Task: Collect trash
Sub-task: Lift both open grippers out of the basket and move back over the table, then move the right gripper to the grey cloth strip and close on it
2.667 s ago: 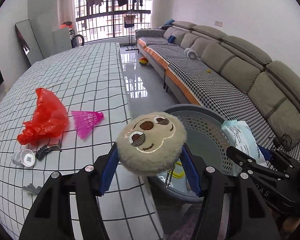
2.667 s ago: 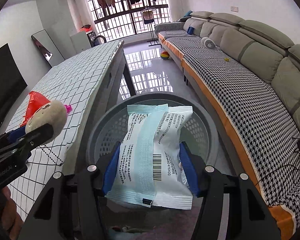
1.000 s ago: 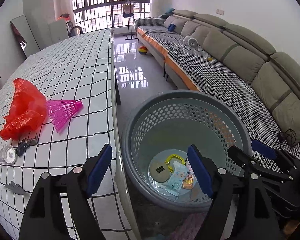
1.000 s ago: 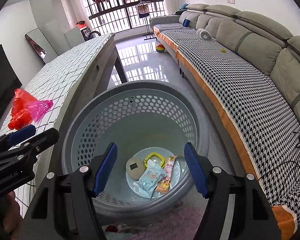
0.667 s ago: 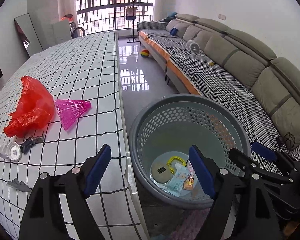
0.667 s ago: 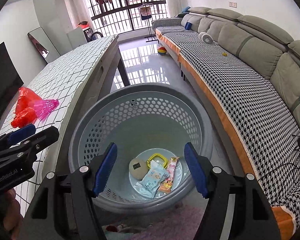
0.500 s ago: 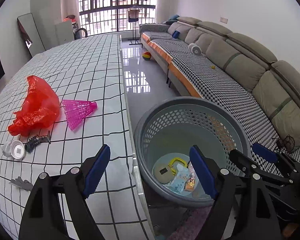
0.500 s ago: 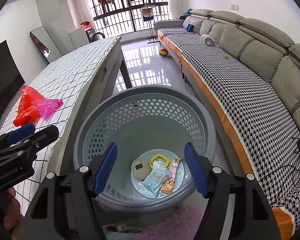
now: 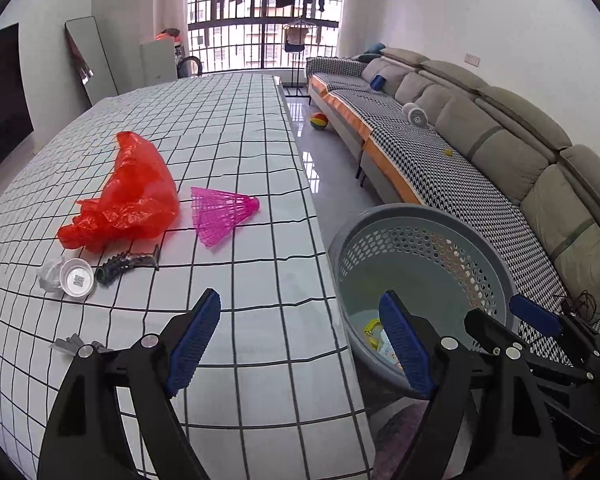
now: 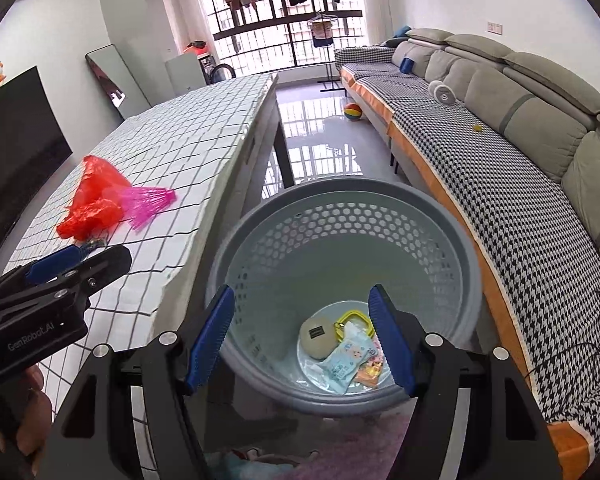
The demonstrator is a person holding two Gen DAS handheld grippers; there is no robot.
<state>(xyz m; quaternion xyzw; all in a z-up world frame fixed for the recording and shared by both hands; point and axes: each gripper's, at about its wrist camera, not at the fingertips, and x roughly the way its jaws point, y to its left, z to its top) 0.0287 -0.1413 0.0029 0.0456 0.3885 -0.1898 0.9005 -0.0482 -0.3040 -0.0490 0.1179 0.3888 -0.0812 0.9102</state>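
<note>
- Our left gripper (image 9: pixel 300 332) hangs over the near edge of the table (image 9: pixel 260 380), jaws spread wide with nothing between them.
- Our right gripper (image 10: pixel 300 336) sits above the basket (image 10: pixel 466 258), jaws also wide apart and empty.
- The basket is a grey-blue round tub with a perforated wall, standing on the floor just beside the table's edge, between the table and the sofa (image 10: pixel 520 152).
- Down in the bottom of the basket we see a round beige plush (image 10: pixel 318 336), a yellow ring (image 10: pixel 352 316) touching it, a pale blue packet (image 10: pixel 346 366) lying across the middle, and a small orange wrapper (image 10: pixel 370 370) at the packet's right side.
- From the left wrist camera only a sliver of that pile shows past the right finger: the yellow ring (image 9: pixel 372 326) and a bit of the packet.
- On the table, trash is left: a crumpled red bag (image 9: pixel 128 196) with a pink shuttlecock (image 9: pixel 220 214) just beside it, its skirt pointing our way.
- Nearer us from the bag lie a dark ridged piece (image 9: pixel 126 266) and a small white cup (image 9: pixel 77 281) with clear wrapping at its left, close together.
- A small grey scrap (image 9: pixel 70 344) lies near the left finger, too small to identify.
- In the right wrist view, the left gripper (image 10: pixel 88 260) shows from the side above the table's edge.
</note>
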